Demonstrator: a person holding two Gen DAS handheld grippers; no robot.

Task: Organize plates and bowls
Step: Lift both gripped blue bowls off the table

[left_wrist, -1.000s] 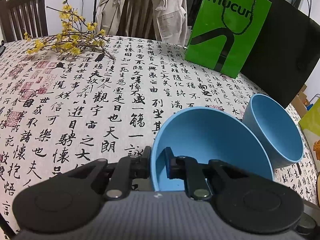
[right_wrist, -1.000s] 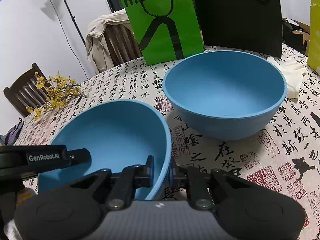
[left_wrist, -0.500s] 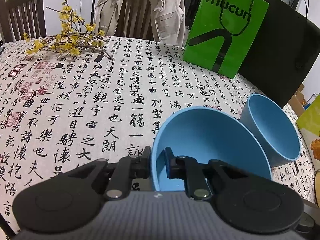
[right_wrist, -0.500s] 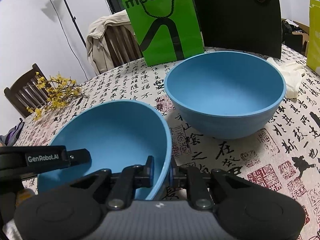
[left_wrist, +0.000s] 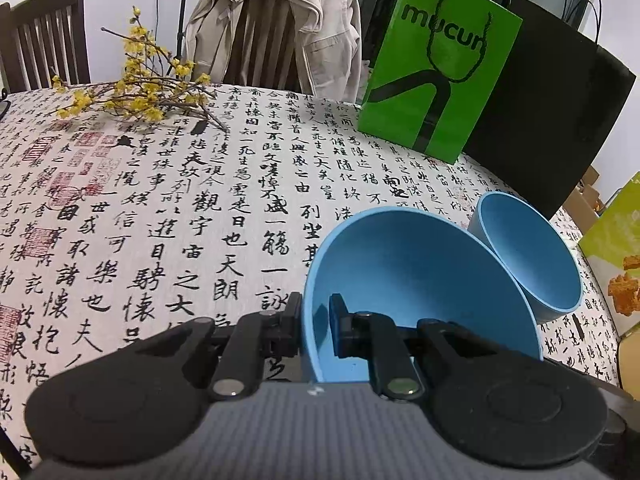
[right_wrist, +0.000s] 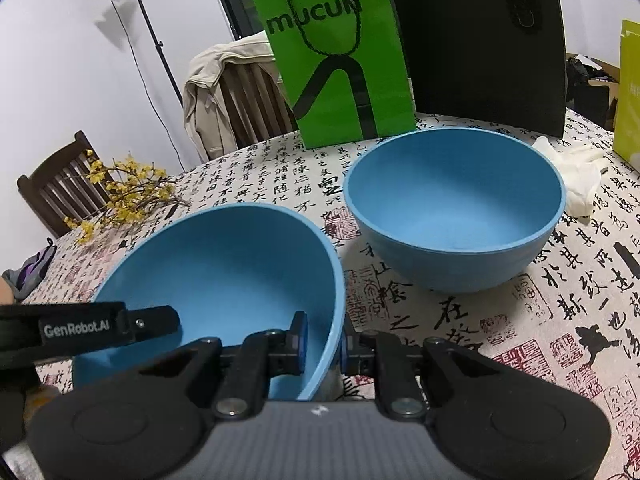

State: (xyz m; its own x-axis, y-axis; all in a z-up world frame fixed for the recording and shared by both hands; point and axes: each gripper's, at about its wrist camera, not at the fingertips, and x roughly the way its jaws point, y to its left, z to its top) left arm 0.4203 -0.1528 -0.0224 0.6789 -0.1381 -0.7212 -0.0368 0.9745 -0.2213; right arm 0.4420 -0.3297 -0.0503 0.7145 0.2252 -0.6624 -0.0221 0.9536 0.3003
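Little has moved since the earlier frames: the second bowl [right_wrist: 456,216] has drifted only slightly up and to the right in our right wrist view, and slightly to the right in the left one, while both grips look unchanged.

We hold one blue bowl [right_wrist: 224,276] between our two grippers, tilted, its open side turned toward the right camera. Our left gripper [left_wrist: 316,316] pinches its rim on one side, with one finger outside the wall and the other inside. Our right gripper [right_wrist: 322,344] pinches the opposite edge the same way. Both sets of jaws are nearly closed, with only the thin bowl wall between the pads.

The second bowl stands upright on the tablecloth [left_wrist: 160,208], ahead and to the right of the held bowl in the right wrist view. In the left wrist view it sits just behind the held bowl's far rim. The two bowls look close, though we cannot tell whether they touch.

We judge the coming move to be nesting the held bowl into the standing one. That means carrying it forward and to the right, then levelling it over the open mouth. Our right gripper is on the nearer side.

A green paper bag [right_wrist: 336,60] stands behind the bowls.
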